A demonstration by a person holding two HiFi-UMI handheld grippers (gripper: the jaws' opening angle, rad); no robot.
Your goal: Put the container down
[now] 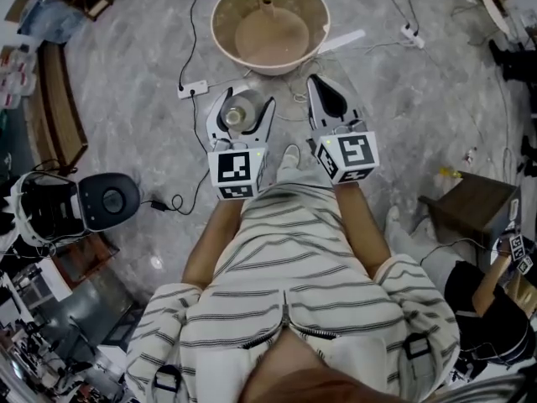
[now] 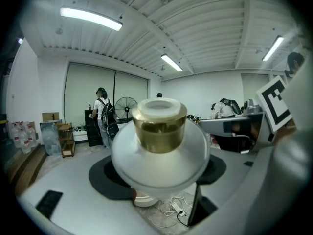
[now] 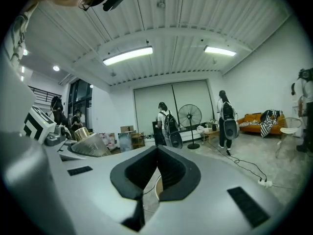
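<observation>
**Head view.**
- Left gripper (image 1: 245, 101): held over the grey marble floor (image 1: 134, 99), jaws spread around a container (image 1: 237, 114), which sits between them well clear of the floor.
- Right gripper (image 1: 323, 95): just beside the left one, jaws drawn to a narrow point.
- Marker cube on each gripper, nearest the person's striped shirt (image 1: 294, 267).
- Beige basin (image 1: 220, 11): on the floor ahead of both grippers, near their tips but apart from them.
- White power strip (image 1: 191, 89): left of the left gripper, cable trailing.
- Dark stool (image 1: 466, 208): well off to the right.

**Left gripper view.**
- Container (image 2: 159, 155): translucent white, wide rounded body, gold band (image 2: 160, 131) at the neck, pale cap (image 2: 159, 106) on top (it fills the middle of the view).
- Left gripper (image 2: 159, 175): jaws clamped on the wide body, one dark pad showing at each side.
- Right gripper's marker cube (image 2: 276, 102): at the right edge.
- Background: a person with a backpack (image 2: 102, 114) and a standing fan (image 2: 125, 106) beside a curtained wall.

**Right gripper view.**
- Right gripper (image 3: 156, 168): dark pads brought together, nothing held between them; a strip of floor shows below where they meet.
- Container (image 3: 90, 143): at the left, tilted, in the other gripper.
- Background: standing fan (image 3: 190, 116), several people near it, orange sofa (image 3: 257, 119) at the right.
</observation>
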